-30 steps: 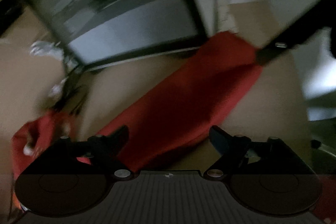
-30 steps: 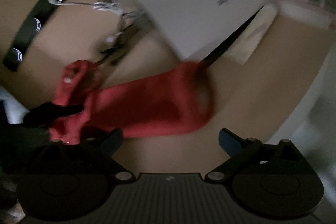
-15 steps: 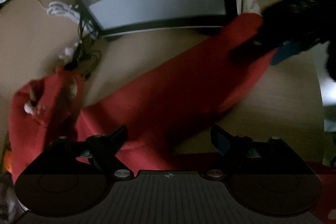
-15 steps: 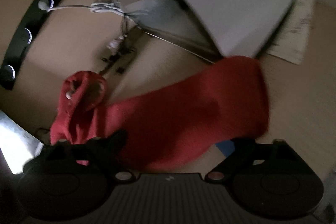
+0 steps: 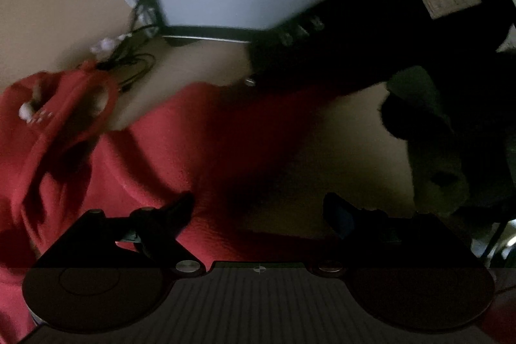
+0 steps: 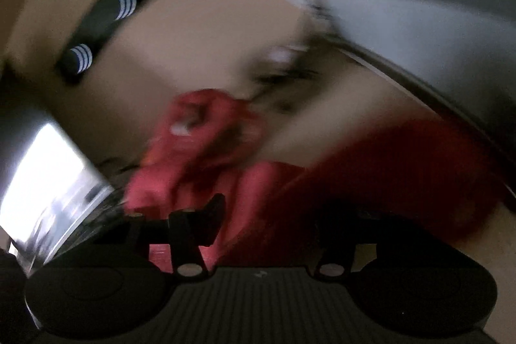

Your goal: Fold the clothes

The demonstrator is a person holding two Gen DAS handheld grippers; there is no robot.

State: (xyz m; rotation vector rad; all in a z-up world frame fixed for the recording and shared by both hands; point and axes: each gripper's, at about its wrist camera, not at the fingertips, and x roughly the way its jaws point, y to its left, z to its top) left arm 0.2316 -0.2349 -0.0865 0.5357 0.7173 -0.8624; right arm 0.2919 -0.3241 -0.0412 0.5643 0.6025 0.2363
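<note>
Since a second ago the right gripper [image 5: 258, 76] has swept across the tan table [image 5: 58, 21] and now reaches in over the red garment [image 5: 180, 144]. Left to right in the left wrist view: the garment's bunched hood end, its long body spread over the table, then the dark right gripper above it. The left gripper [image 5: 258, 208] hangs wide apart over the cloth, clamping nothing. The right gripper's jaws are closing with red fabric [image 6: 371, 182] between them; that view is blurred.
</note>
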